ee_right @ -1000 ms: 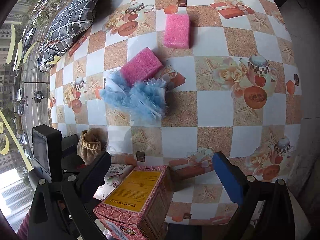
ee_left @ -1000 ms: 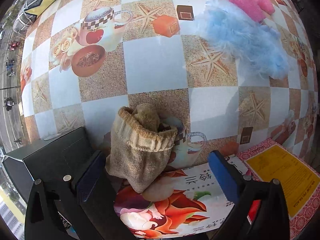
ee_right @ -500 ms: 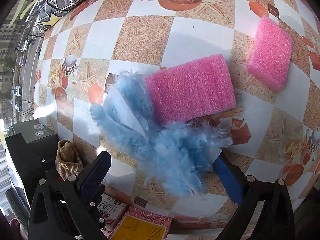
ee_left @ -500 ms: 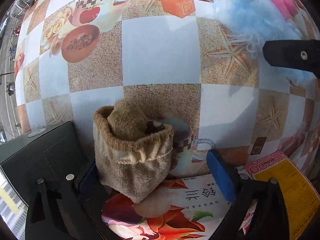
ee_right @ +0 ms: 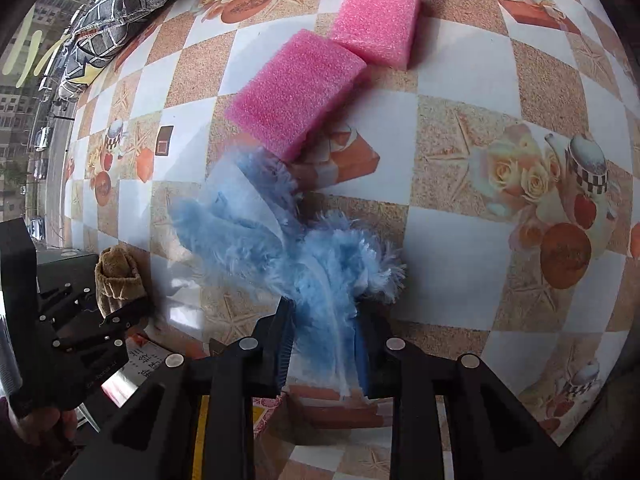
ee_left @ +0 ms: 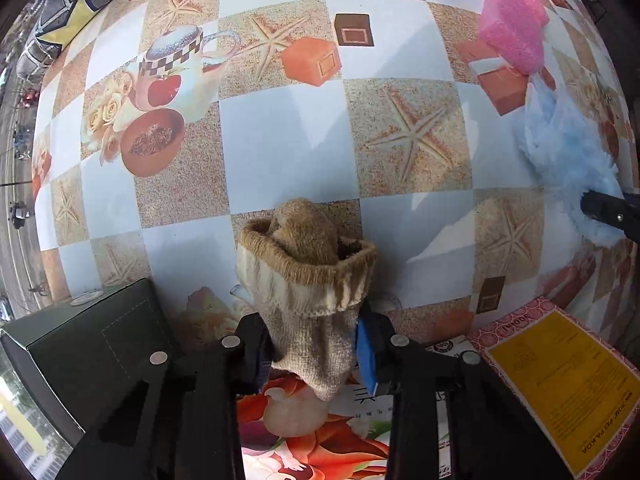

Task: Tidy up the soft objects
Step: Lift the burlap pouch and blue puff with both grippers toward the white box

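The bench (ee_left: 272, 148) was the largest thing in sight, covered in a checkered cloth printed with starfish, teacups and roses, and wide bare squares lay open between the two grippers. A dark patterned cushion (ee_right: 116, 28) lay along its far left edge. Two pink foam blocks (ee_right: 296, 88) sat corner to corner on the far side, the nearer one touching the blue fluffy cloth (ee_right: 280, 248). That cloth was pale blue and feathery, spread in loose tufts, and the right gripper (ee_right: 324, 344) had just been closing its jaws, which were now clenched on the cloth's near end. A dark green box (ee_left: 92, 352) stood at the bench's near left edge, and a pink box with a yellow label (ee_left: 560, 384) at the near right. The tan knitted sock (ee_left: 308, 292), rolled with a fuzzy folded cuff, stood upright just beside the green box; the left gripper (ee_left: 312, 356) had just been closing too, and its jaws were grasping the sock's lower part.

Only the left wrist view showed the flowered packet (ee_left: 320, 436) under the sock. Only the right wrist view showed both foam blocks whole and a hand (ee_right: 44, 428) holding the left gripper.
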